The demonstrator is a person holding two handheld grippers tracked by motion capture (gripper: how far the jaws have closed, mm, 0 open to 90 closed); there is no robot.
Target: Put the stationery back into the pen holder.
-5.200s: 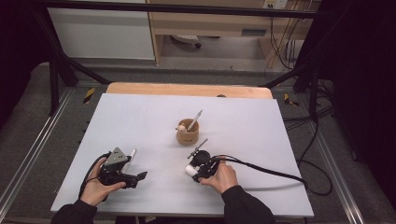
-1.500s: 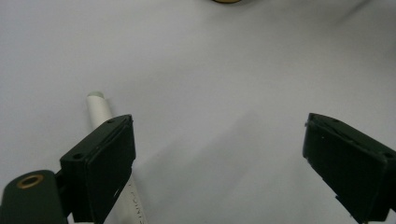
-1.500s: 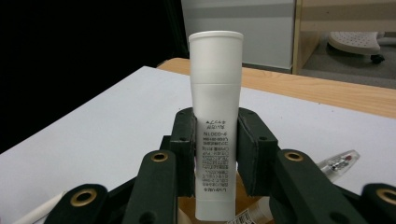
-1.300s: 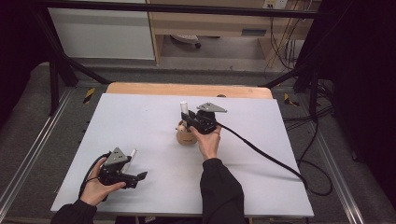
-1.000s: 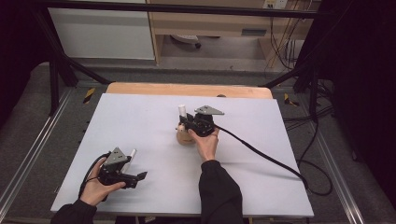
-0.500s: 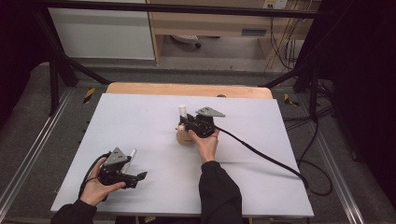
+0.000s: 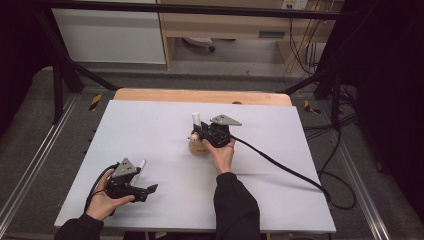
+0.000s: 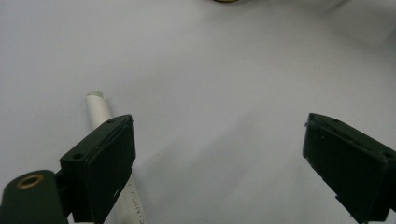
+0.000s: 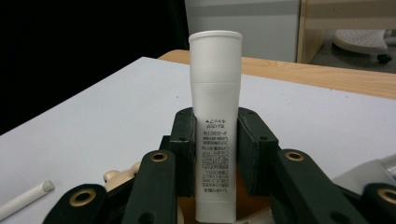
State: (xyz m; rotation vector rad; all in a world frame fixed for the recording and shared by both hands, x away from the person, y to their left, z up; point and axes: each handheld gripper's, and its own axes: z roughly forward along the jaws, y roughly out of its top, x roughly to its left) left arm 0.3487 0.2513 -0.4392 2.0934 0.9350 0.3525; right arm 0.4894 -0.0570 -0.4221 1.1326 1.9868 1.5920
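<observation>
My right gripper [image 7: 199,132] is shut on a white tube [image 7: 196,119], which stands upright, cap up, over a small wooden cup [image 7: 198,147] at mid-table. In the right gripper view the pads clamp the printed tube [image 9: 215,93] at its lower half, and its bottom end sits down by the cup's rim [image 9: 122,176]. My left gripper [image 7: 148,189] rests near the front left of the table, held by a hand, jaws wide apart with nothing between them. A white rod [image 8: 99,111] lies on the table under one left jaw and also appears beside that gripper in the high view [image 7: 141,165].
The white tabletop [image 7: 300,150] has bare room to the right and at the back left. A wooden strip [image 7: 200,96] runs along its far edge. The right gripper's cable [image 7: 280,165] trails across the table to the right. A white rod end [image 9: 28,196] lies low left of the cup.
Since the earliest frame the right gripper has carried the tube from the table's front to above the cup. Over the last second it has held still. The left gripper has not moved.
</observation>
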